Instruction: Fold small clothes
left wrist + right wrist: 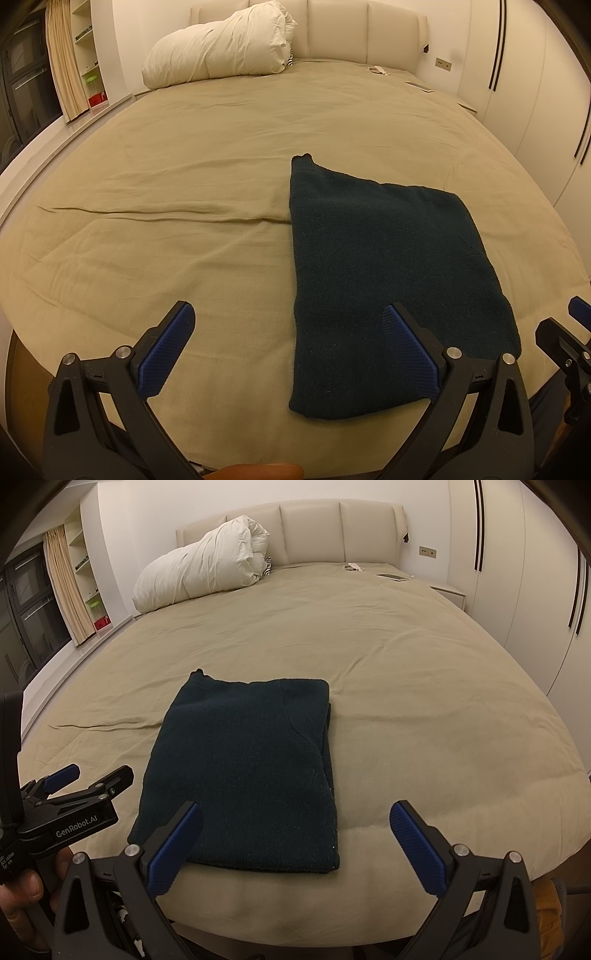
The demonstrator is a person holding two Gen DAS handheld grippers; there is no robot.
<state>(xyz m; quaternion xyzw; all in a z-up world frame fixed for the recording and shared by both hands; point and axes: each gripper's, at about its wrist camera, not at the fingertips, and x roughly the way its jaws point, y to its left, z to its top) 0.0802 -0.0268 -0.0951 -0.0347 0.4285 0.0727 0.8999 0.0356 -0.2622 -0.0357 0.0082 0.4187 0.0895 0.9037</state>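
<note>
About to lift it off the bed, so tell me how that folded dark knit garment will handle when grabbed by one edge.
The dark knit garment will likely droop and unfold: it's soft cloth lying in loose layers, visible along its right edge. Its thick knit suggests some weight, so it may sag. The ribbed blue pads should probably grip the coarse weave without slipping.

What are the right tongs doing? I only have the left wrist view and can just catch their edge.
Observer: The right tongs are open and hold nothing. One finger is over the folded dark sweater, the other over the bare bed.
Operator: Is the sweater's right side tidy?
Observer: Its layers show stacked along the right edge, roughly aligned, and the near right corner lies flat.
Operator: How do my left tongs look from there?
Observer: The left tongs are open, beside the sweater's left edge.
</note>
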